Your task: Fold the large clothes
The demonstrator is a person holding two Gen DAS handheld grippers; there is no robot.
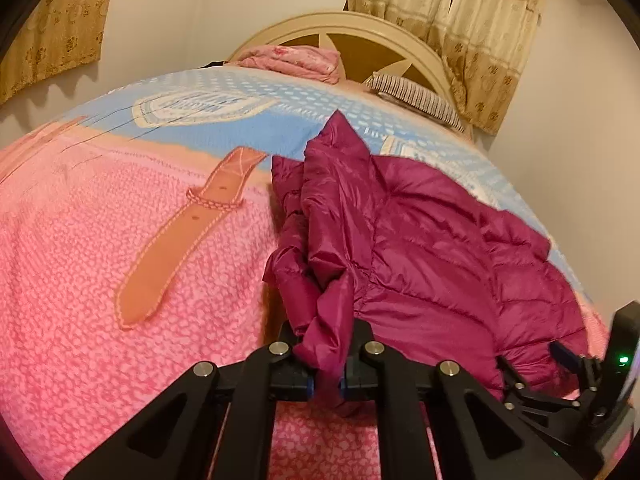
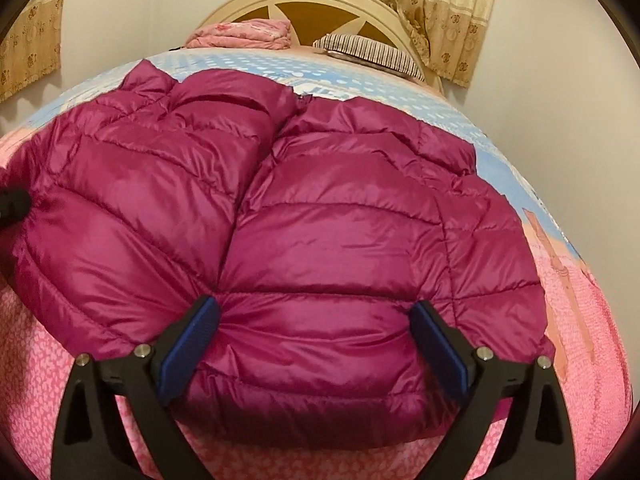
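Observation:
A magenta quilted down jacket (image 2: 320, 208) lies spread on the bed; it also shows in the left wrist view (image 1: 432, 248). My left gripper (image 1: 329, 360) is shut on a bunched piece of the jacket's left edge, lifted a little off the bed. My right gripper (image 2: 314, 344) is open, its blue pads (image 2: 190, 344) wide apart on either side of the jacket's near hem, not pinching it. The right gripper also shows at the right edge of the left wrist view (image 1: 568, 380).
The bed has a pink and blue patterned cover (image 1: 100, 240). A folded pink blanket (image 2: 244, 34) and a striped pillow (image 2: 368, 54) lie by the cream headboard (image 2: 320, 0). Curtains (image 2: 440, 8) hang behind; white walls stand on both sides.

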